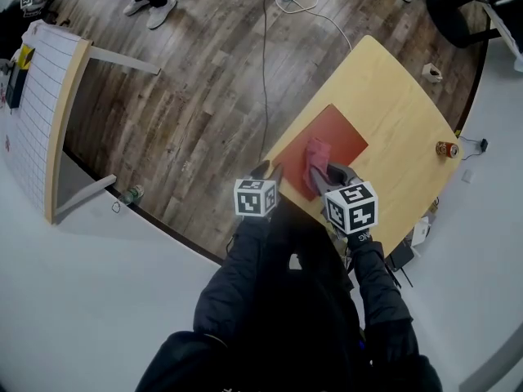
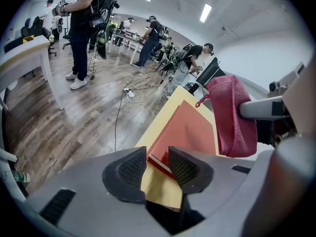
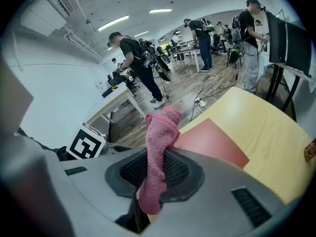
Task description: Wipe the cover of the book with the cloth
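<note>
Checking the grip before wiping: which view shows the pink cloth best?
The right gripper view: the cloth fills the centre, clamped between the right gripper's jaws. The left gripper view shows it side-on, hanging; the head view shows only a small bunch over the book.

The book (image 1: 339,133) is laid on the counter (image 1: 392,96), the cloth (image 1: 315,158) held over its near edge, a can (image 1: 446,149) far right.

The person wears a black jacket (image 1: 286,333) with long black sleeves (image 1: 376,288). The left gripper (image 1: 268,171) and right gripper (image 1: 327,175) are grey, each with a white cube (image 1: 256,198) of black square marks and dark bumpy pads (image 2: 131,169).
</note>
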Available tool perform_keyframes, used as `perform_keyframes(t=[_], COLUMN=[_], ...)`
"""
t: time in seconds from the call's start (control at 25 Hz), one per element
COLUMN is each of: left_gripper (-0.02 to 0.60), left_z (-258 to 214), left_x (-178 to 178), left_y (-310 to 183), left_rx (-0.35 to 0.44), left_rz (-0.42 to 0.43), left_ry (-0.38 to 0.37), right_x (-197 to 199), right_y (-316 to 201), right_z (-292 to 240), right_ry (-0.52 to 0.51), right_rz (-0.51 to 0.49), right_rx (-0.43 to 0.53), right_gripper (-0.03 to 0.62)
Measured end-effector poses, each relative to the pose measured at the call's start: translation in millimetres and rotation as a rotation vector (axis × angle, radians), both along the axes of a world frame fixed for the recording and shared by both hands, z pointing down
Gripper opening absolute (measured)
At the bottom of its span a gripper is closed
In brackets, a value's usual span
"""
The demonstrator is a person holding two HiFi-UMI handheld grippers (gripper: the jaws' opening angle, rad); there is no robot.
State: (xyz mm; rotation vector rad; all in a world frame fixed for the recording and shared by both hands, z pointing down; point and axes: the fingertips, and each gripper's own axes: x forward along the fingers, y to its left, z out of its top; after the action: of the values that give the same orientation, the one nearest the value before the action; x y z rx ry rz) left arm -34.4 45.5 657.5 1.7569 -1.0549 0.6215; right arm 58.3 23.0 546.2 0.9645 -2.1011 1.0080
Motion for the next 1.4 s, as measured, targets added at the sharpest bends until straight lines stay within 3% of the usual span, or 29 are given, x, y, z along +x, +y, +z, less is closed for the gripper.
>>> perform_keyframes(t=[0.16, 0.32, 0.48, 0.64, 0.88, 1.4], left_gripper=[0.133, 0.121, 0.118, 0.117, 0.117, 0.117], left_z=[3, 4, 3, 4, 6, 6], left_x=[1, 4, 4, 3, 3, 2], left_y=[0, 1, 0, -1, -3, -3], left_rx=[-0.022, -0.03, -0.041, -0.05, -0.053, -0.063], left_rz=[0.013, 0.036, 0.035, 0.043, 0.048, 0.065], left_ry=[0.026, 0.046, 0.065, 0.066, 0.06, 0.069], right_x=[-22, -42, -57, -66, -70, -56], right_y=[-3, -5, -3, 1, -3, -13], right_z=[7, 19, 32, 49, 76, 101], right_ry=[-0.107, -0.223, -0.261, -0.239, -0.158, -0.069], right_rz=[-0.072, -0.083, -0.133, -0.222, -0.274, -0.244], right_rx=[-0.064, -0.157, -0.22, -0.261, -0.295, -0.315], right_gripper=[0.077, 0.077, 0.077, 0.077, 0.077, 0.077])
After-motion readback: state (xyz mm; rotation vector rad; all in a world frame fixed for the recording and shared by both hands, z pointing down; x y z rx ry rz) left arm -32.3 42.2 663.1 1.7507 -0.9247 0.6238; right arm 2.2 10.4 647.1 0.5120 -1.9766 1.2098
